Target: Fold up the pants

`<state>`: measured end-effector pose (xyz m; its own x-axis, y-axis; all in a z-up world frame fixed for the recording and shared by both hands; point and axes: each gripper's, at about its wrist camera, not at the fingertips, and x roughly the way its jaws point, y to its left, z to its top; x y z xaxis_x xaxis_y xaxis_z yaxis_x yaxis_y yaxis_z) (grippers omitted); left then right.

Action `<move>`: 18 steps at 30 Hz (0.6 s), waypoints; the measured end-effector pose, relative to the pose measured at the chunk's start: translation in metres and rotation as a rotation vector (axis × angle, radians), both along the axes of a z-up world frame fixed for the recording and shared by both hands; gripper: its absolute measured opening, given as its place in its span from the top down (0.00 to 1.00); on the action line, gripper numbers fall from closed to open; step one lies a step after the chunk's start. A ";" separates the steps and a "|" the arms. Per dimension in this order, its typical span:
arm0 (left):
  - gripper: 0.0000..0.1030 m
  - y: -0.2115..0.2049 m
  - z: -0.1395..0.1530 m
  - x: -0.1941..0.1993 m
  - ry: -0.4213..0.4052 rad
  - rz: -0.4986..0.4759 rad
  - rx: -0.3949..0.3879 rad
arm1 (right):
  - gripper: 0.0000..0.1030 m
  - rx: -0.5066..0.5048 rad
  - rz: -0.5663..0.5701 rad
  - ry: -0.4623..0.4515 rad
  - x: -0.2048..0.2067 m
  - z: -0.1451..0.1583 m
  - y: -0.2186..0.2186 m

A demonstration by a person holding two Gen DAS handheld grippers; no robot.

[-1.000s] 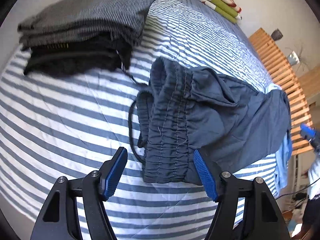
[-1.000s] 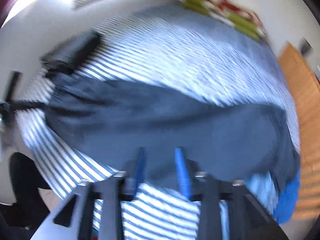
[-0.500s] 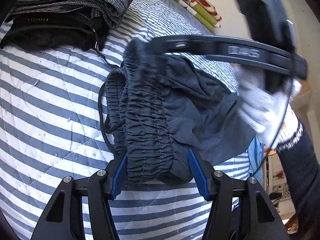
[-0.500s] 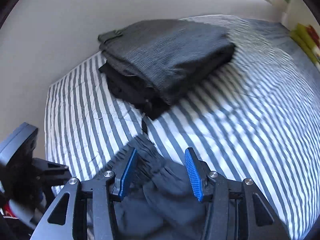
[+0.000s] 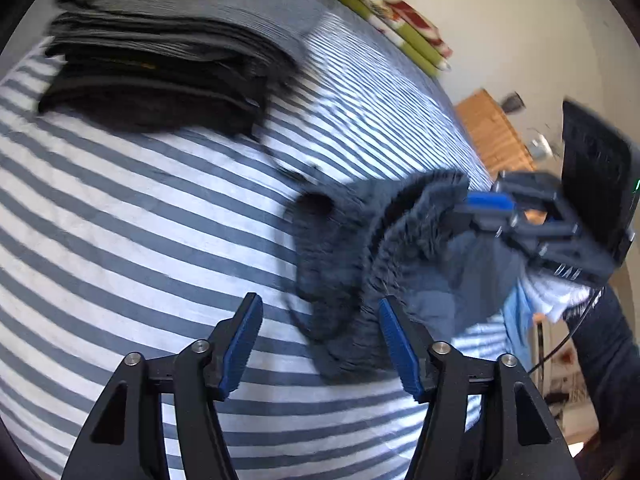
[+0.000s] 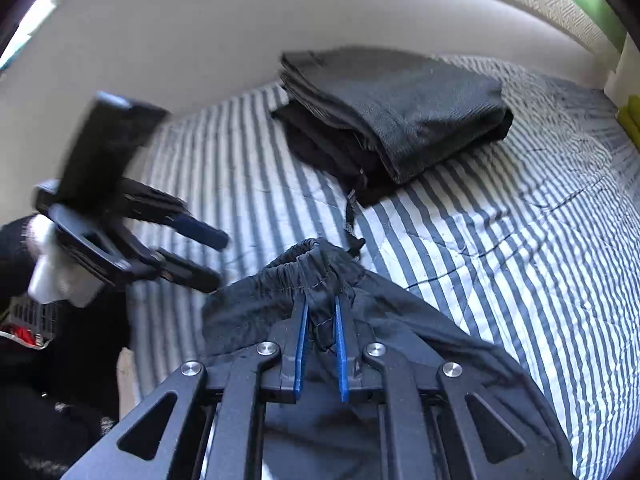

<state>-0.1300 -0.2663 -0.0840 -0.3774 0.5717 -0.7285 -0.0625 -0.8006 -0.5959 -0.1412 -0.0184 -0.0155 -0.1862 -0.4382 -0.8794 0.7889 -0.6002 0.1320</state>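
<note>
Dark blue-grey pants [image 5: 352,256] with a gathered elastic waistband lie bunched on the striped bed [image 5: 120,248]. My right gripper [image 6: 320,316] is shut on the waistband of the pants [image 6: 308,268], lifting a fold of it; in the left wrist view the right gripper [image 5: 476,206] comes in from the right, gripping that band. My left gripper [image 5: 320,320] is open just left of the pants, with striped cover and the waistband's edge between its fingers. In the right wrist view the left gripper [image 6: 204,256] hovers open at left, held by a white-gloved hand [image 6: 56,276].
A stack of folded dark grey and black garments [image 5: 168,64] sits at the far left of the bed, also [image 6: 400,120] beside the white wall. Folded green and red bedding [image 5: 392,24] lies at the far end. A wooden slatted frame [image 5: 496,136] stands beyond the bed's right edge.
My right gripper has shut on the waistband and raised it. My left gripper has backed off the waistband to the left and opened wider.
</note>
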 end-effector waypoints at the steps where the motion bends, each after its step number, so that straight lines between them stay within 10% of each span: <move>1: 0.35 0.013 -0.002 0.001 -0.005 -0.036 0.023 | 0.89 -0.008 0.002 -0.005 0.002 0.005 0.002; 10: 0.39 0.045 0.001 0.019 -0.037 -0.146 0.046 | 0.89 0.028 0.043 -0.051 -0.017 -0.014 -0.025; 18: 0.19 -0.010 0.013 -0.017 -0.060 0.063 -0.135 | 0.76 0.055 -0.111 -0.108 -0.047 -0.047 -0.026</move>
